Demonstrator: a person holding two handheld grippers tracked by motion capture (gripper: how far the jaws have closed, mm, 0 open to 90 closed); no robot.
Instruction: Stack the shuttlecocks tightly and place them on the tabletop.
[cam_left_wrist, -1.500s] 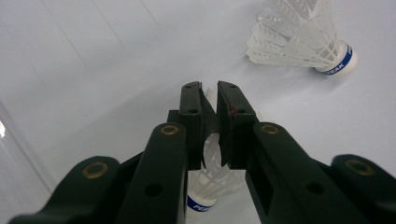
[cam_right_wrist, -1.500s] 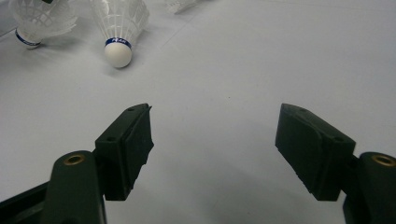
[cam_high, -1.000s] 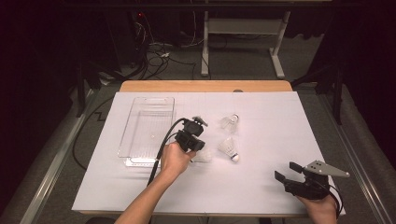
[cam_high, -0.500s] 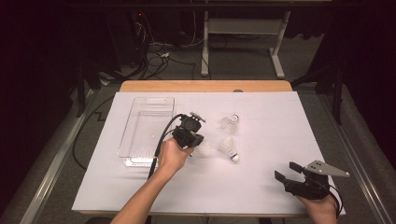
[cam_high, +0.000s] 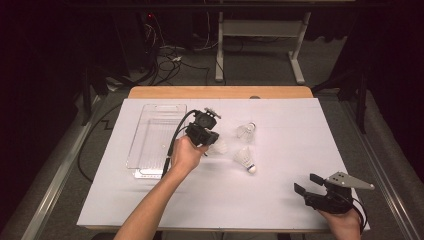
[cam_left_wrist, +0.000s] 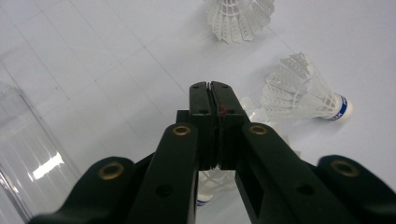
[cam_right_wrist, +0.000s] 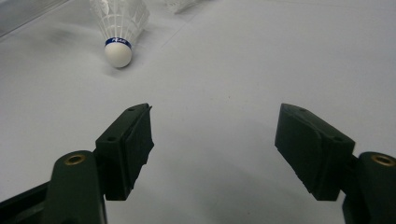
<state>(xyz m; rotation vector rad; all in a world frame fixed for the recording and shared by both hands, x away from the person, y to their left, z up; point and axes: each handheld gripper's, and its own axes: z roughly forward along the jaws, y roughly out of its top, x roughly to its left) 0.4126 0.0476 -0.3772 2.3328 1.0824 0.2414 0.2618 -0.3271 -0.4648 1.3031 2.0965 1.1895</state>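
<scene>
Left tongs (cam_left_wrist: 212, 88) clamped on a shuttlecock (cam_high: 218, 146) at the tray's (cam_high: 150, 145) three o'clock; right tongs (cam_right_wrist: 215, 140) agape, empty.

Three shuttlecocks, one tray, two grippers

Three white shuttlecocks are lying on the white table cover (cam_high: 280, 200): one (cam_high: 246, 131) farthest from the person, one (cam_high: 245, 158) with a blue band at its cork, and one (cam_high: 218, 146) sitting partly hidden under the left gripper (cam_high: 206, 131). One clear plastic tray (cam_high: 150, 145) is resting at the left. Two hand-held grippers are showing, the left and the right gripper (cam_high: 306, 184), each being held by one hand.
</scene>
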